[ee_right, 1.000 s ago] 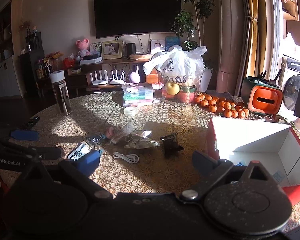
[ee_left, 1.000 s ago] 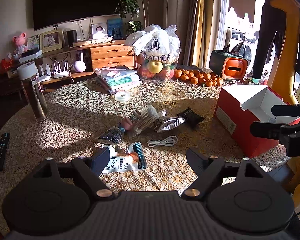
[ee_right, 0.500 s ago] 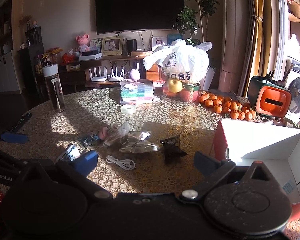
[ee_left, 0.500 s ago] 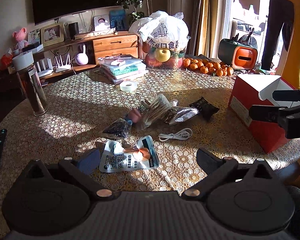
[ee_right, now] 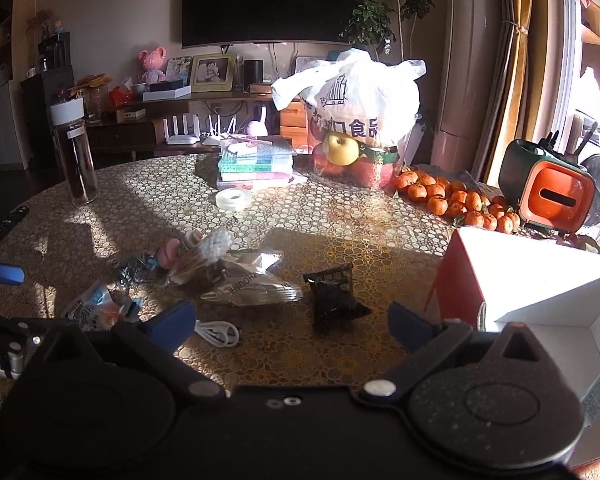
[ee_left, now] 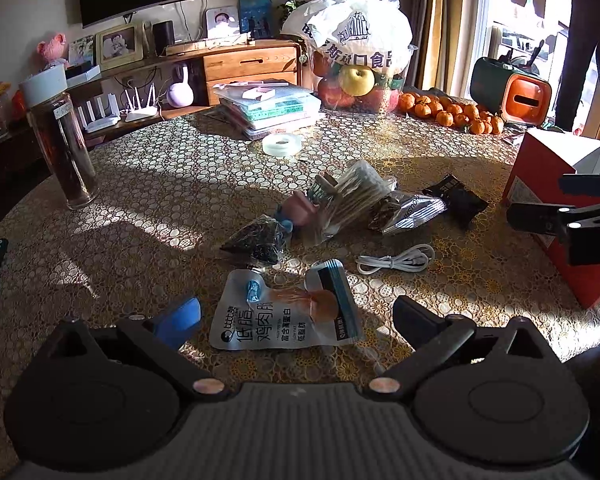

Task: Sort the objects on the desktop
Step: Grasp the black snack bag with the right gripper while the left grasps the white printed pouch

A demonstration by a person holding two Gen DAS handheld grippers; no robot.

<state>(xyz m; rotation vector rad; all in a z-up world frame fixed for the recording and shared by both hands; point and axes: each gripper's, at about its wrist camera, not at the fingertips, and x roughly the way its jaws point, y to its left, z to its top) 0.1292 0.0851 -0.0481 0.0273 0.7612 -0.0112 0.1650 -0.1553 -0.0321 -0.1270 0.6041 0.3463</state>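
My left gripper (ee_left: 296, 316) stands spread as wide as it goes, holding nothing — the white chicken-breast pouch (ee_left: 284, 314) lies flat on the worktop (ee_left: 160, 184) between its two fingers, and I cannot tell whether either finger touches it. My right gripper (ee_right: 292, 322) is spread wide too and empty, with a small black snack packet (ee_right: 334, 294) lying just ahead of it and a coiled white cable (ee_right: 218, 332) near its left finger. Beyond the pouch sits a loose cluster: a dark crinkled packet (ee_left: 256, 236), a clear bag of cotton swabs (ee_left: 352, 192) and a silvery foil packet (ee_left: 410, 212). The red box (ee_left: 540, 200) with its white inside stands open at the right edge of the worktop, close beside my right gripper. Farther back are a roll of clear tape (ee_left: 282, 145), a stack of flat cases (ee_left: 268, 108), a tall bottle (ee_left: 62, 140) and a row of oranges (ee_left: 452, 114) — all well apart from both grippers.
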